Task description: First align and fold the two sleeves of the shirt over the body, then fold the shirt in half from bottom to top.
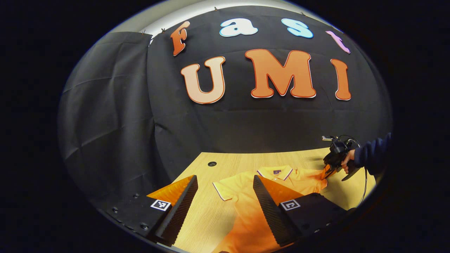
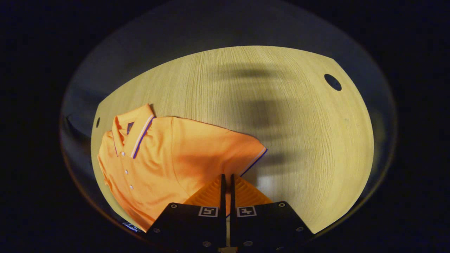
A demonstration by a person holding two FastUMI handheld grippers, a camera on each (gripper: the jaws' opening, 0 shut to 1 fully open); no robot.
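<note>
An orange polo shirt (image 1: 246,200) lies flat on the wooden table (image 1: 207,218), collar (image 1: 276,172) toward the booth wall. My left gripper (image 1: 225,179) hovers open over the shirt's lower left part, with nothing between its fingers. One short sleeve (image 1: 225,189) lies spread just beyond it. In the right gripper view the shirt (image 2: 168,154) spreads to the left, buttons up. My right gripper (image 2: 226,178) is shut on the hem of the other sleeve (image 2: 242,151). In the left gripper view this gripper (image 1: 328,172) pinches that sleeve at the far right, held by a hand (image 1: 348,160).
The table (image 2: 281,123) has a round cable hole (image 2: 332,82) near one corner and another hole (image 1: 212,163) behind the shirt's left sleeve. Black cloth walls the booth at the back and left. A dark-sleeved arm (image 1: 372,154) reaches in from the right.
</note>
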